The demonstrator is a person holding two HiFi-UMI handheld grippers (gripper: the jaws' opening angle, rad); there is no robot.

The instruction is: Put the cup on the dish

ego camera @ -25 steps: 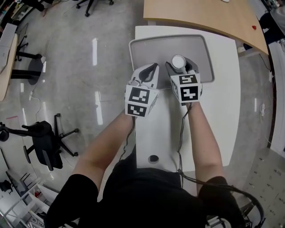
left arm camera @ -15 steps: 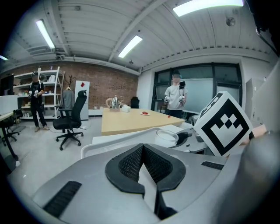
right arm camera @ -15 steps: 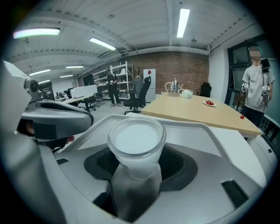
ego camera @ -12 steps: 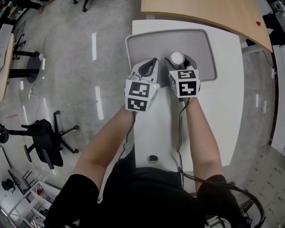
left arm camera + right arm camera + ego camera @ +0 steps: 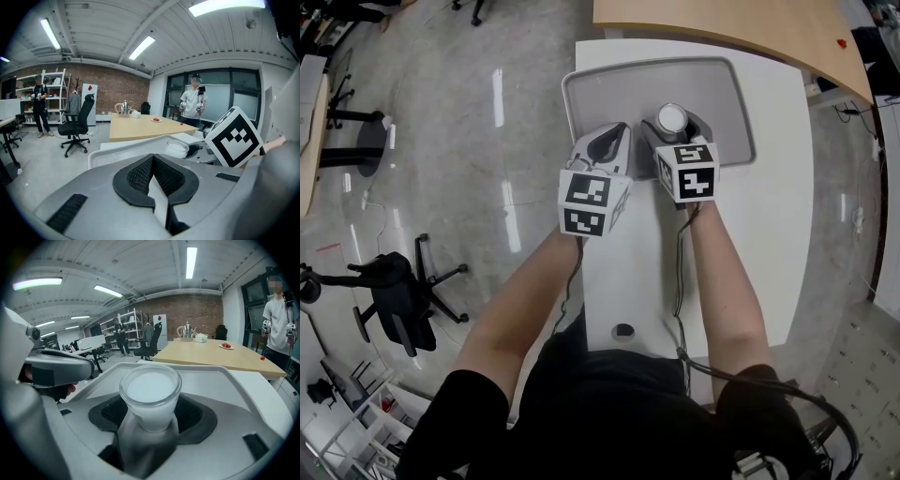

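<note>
A small white cup [image 5: 672,117] is held upright in my right gripper [image 5: 676,128], whose jaws are shut on its lower part. It hangs over the near middle of the grey dish [image 5: 628,89], a shallow rounded tray on the white table [image 5: 769,216]. In the right gripper view the cup [image 5: 150,390] fills the centre, with the dish's rim [image 5: 234,376] behind it. My left gripper [image 5: 609,142] is shut and holds nothing, at the dish's near left edge. From the left gripper view, its jaws [image 5: 152,180] point over the dish [image 5: 117,150] and the cup [image 5: 177,148] shows to the right.
A wooden desk [image 5: 722,23] adjoins the table's far side. The table's left edge drops to a glossy floor [image 5: 441,141], with an office chair [image 5: 398,300] there. A round hole [image 5: 623,330] sits in the table near my body. People stand far off in the room.
Almost nothing: the head view has shifted slightly, and both grippers stay at about the same places over the dish's near side, the cup still held.
</note>
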